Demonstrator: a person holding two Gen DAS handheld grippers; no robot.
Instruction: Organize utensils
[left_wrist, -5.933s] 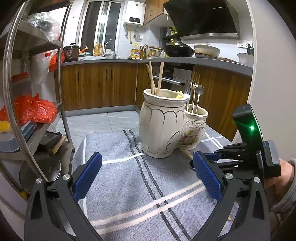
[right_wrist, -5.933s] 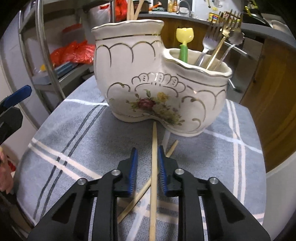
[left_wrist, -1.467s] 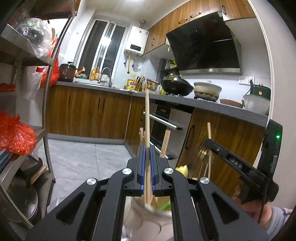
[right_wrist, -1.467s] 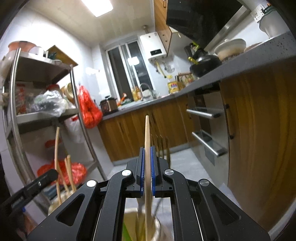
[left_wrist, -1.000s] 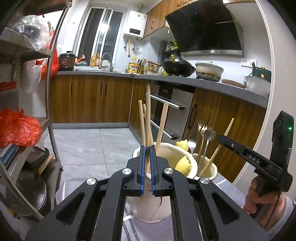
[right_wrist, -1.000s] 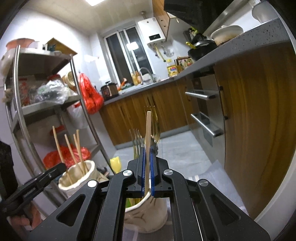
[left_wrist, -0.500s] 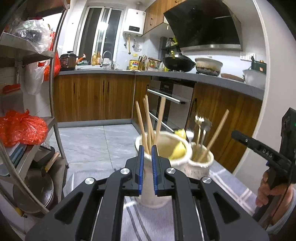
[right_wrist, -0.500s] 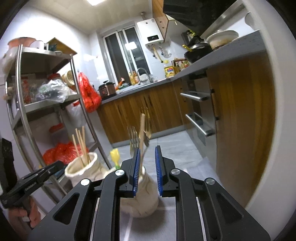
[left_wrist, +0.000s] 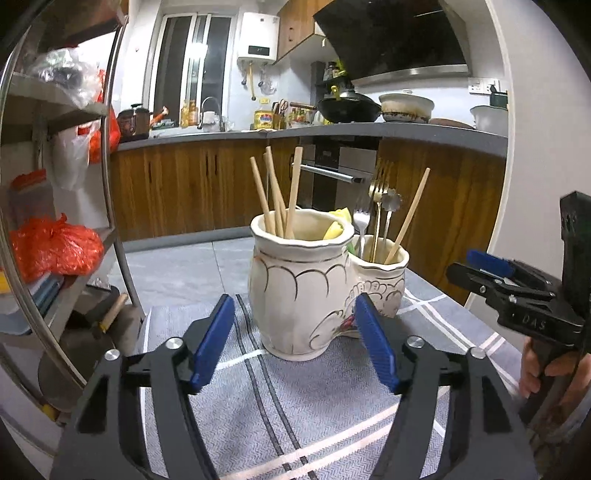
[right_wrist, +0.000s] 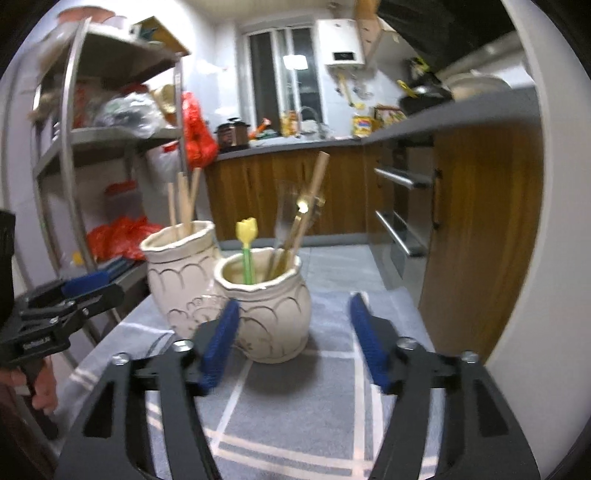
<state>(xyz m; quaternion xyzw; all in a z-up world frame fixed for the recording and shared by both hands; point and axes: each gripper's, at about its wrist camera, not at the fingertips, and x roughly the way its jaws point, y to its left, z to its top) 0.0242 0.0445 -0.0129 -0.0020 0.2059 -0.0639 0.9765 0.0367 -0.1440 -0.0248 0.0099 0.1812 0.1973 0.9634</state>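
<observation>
A cream two-part ceramic holder (left_wrist: 299, 288) (right_wrist: 266, 314) stands on a grey striped cloth (left_wrist: 332, 413). Three wooden chopsticks (left_wrist: 275, 195) stick up from its tall part. Its low part (left_wrist: 384, 273) holds forks, a spoon (left_wrist: 376, 206), a yellow-tipped green utensil (right_wrist: 246, 243) and one slanting chopstick (left_wrist: 408, 218) (right_wrist: 314, 192). My left gripper (left_wrist: 292, 301) (right_wrist: 88, 284) is in front of the holder, its jaws opening with nothing gripped. My right gripper (right_wrist: 294, 302) (left_wrist: 476, 269) faces the low part, its jaws also opening, with nothing between its pads.
A metal shelf rack (left_wrist: 114, 206) with red bags (left_wrist: 55, 247) stands close on the left. Wooden cabinets and an oven (left_wrist: 328, 177) lie behind under a grey counter. A white wall (left_wrist: 535, 184) is on the right. A person's hand (left_wrist: 535, 369) holds the right gripper.
Both grippers were shut on chopsticks above the holder. Each has let its chopstick go into the holder, spread its jaws wide and drawn back and down from it.
</observation>
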